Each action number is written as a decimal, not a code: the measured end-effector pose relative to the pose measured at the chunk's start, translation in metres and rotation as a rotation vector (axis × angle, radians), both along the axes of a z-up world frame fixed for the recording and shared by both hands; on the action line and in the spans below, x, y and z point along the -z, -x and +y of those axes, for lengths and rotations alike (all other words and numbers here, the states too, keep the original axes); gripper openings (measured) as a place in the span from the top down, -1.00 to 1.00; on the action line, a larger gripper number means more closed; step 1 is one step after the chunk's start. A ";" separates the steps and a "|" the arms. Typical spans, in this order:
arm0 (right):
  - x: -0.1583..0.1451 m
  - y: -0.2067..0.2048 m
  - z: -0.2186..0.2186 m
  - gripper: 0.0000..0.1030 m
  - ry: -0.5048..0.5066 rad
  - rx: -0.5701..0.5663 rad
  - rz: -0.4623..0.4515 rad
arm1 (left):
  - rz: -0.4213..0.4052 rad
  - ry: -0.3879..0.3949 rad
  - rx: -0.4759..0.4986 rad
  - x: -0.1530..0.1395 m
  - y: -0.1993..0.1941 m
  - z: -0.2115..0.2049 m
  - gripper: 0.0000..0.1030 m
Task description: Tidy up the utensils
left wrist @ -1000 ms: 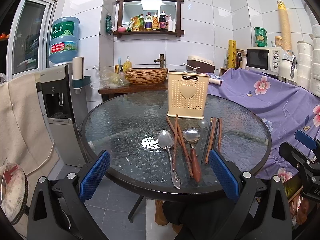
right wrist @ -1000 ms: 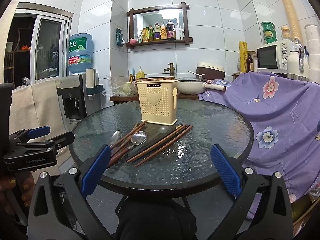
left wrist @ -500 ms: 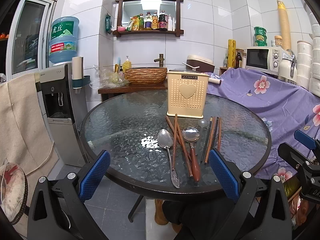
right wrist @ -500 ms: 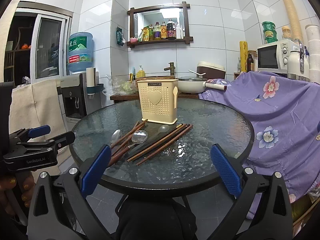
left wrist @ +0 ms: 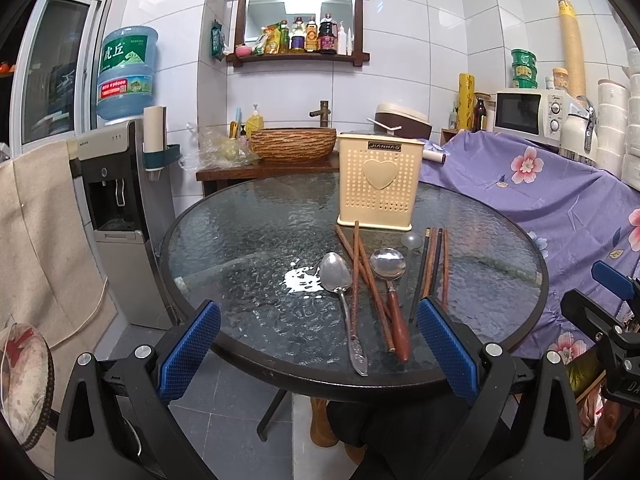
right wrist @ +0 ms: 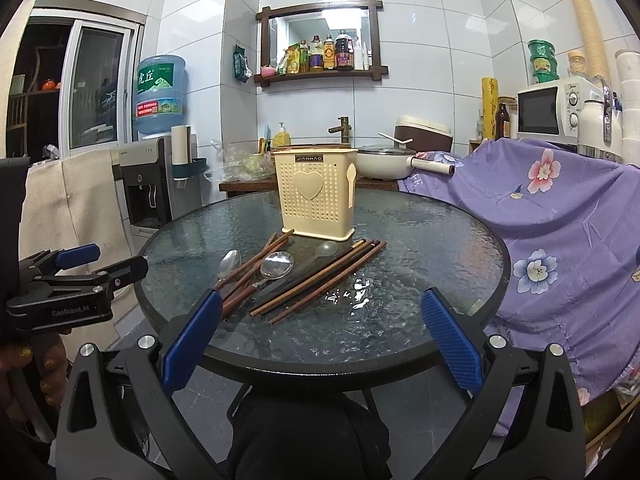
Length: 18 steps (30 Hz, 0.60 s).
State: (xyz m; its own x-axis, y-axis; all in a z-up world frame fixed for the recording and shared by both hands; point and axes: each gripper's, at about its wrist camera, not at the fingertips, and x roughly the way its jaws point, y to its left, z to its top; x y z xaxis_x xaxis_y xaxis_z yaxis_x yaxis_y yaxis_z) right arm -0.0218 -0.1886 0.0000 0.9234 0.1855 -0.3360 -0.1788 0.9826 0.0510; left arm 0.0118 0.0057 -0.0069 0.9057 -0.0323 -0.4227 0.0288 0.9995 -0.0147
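A cream perforated utensil holder (left wrist: 379,181) (right wrist: 316,195) stands upright on the round glass table (left wrist: 248,248) (right wrist: 420,240). In front of it lie a metal spoon (left wrist: 340,280) (right wrist: 229,262), a wooden-handled spoon (left wrist: 390,280) (right wrist: 274,266), a clear plastic spoon (left wrist: 411,242) and several brown and dark chopsticks (left wrist: 362,268) (right wrist: 320,278). My left gripper (left wrist: 318,346) is open, hovering at the table's near edge below the utensils. My right gripper (right wrist: 320,340) is open too, near the front edge, right of the utensils. Neither holds anything.
A water dispenser (left wrist: 120,184) stands left of the table. A purple flowered cloth (left wrist: 540,192) covers furniture on the right. Behind the table are a woven basin (left wrist: 294,144) and a pan (right wrist: 380,164). A microwave (right wrist: 556,110) sits at back right.
Both grippers have barely shifted; the utensils and holder lie as before.
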 end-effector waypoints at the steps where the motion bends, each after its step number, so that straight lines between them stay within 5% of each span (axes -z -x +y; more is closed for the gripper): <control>1: 0.001 -0.002 0.000 -0.91 0.003 0.000 0.003 | 0.008 0.002 0.000 0.001 -0.002 0.002 -0.88; 18: 0.014 -0.093 -0.016 -0.82 0.042 -0.054 0.208 | 0.152 0.047 0.068 0.016 -0.073 0.024 -0.76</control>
State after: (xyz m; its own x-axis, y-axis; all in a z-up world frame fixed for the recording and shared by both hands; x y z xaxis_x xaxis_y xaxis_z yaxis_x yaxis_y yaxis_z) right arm 0.0708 -0.2046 -0.0145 0.8225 0.2147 -0.5266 -0.2211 0.9739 0.0518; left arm 0.0848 0.0302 -0.0233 0.8265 -0.1147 -0.5511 0.0904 0.9934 -0.0710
